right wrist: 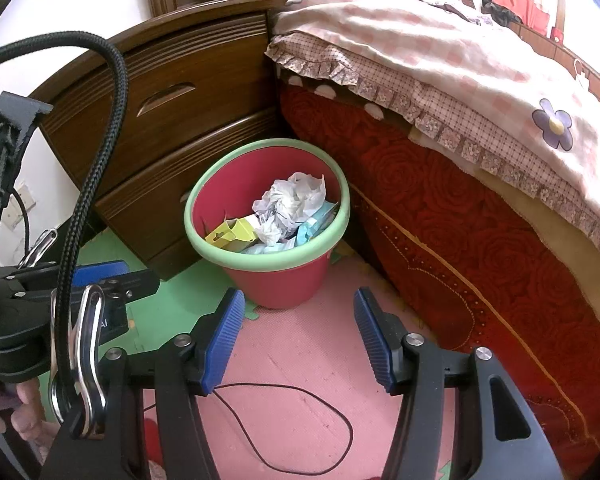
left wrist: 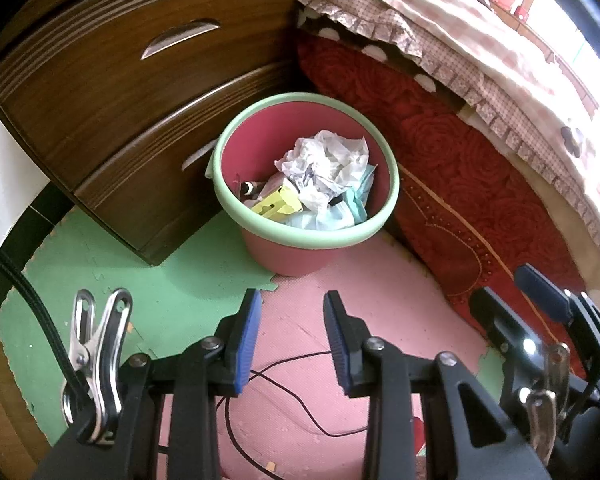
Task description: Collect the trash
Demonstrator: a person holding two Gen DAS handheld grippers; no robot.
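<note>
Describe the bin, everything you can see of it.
The bin is a round pink bucket, apparently plastic, with a thick pale green rim. It stands upright on the foam mat in the corner between nightstand and bed. Inside lie crumpled white paper, a yellow carton and pale blue wrappers. Neither gripper touches it.

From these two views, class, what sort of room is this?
Most likely a bedroom: a bed with a frilled checked cover, a wooden bedside drawer cabinet, and a pink waste bin between them.

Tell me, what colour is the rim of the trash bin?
The rim is pale green; the trash bin itself is pink-red. It shows best in the right wrist view.
</note>
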